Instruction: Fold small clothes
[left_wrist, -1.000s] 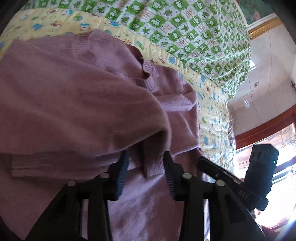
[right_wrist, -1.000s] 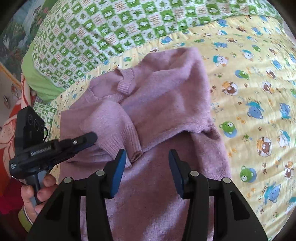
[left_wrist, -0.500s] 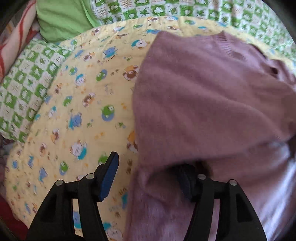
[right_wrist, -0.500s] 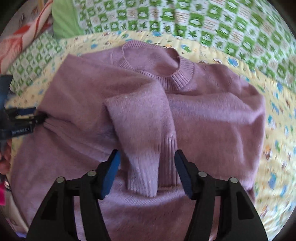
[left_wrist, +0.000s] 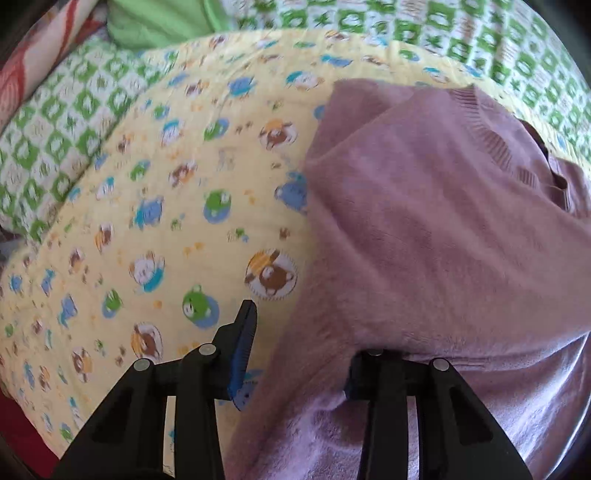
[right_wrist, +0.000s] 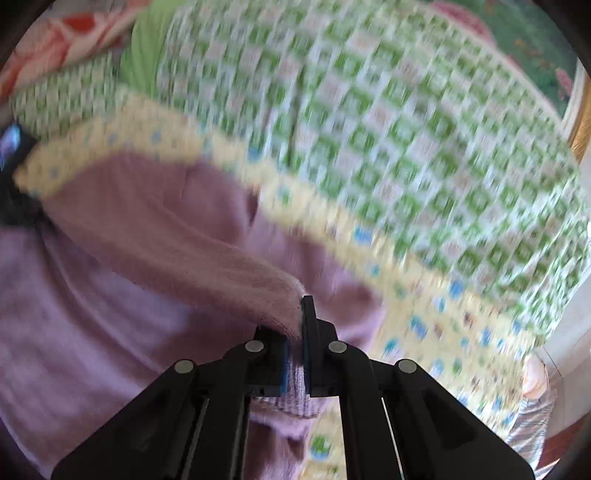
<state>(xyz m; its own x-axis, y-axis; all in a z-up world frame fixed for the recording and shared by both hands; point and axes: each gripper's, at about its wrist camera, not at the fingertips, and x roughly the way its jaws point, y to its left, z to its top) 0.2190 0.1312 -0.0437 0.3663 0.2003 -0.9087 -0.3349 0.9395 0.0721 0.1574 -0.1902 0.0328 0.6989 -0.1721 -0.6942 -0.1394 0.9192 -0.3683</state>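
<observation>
Now, with right gripper clamped on sleeve cuff and left gripper just closing, jaws parted astride sweater edge: lift gently, lay sleeve flat, smooth.

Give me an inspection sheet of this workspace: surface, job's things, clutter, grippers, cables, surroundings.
Surface: yellow cartoon-print blanket spread on a bed.
Job's things: purple sweater lying on the blanket, ribbed collar away from the camera; one sleeve lifted off the body.
Clutter: nothing seen.
Grippers: right gripper has just closed and pinches the sleeve's cuff. Left gripper has been closing at the sweater's side edge; one finger is under the fabric, the other clear over the blanket.
Cables: nothing seen.
Surroundings: green checked quilt, green pillow, red patterned cloth.
</observation>
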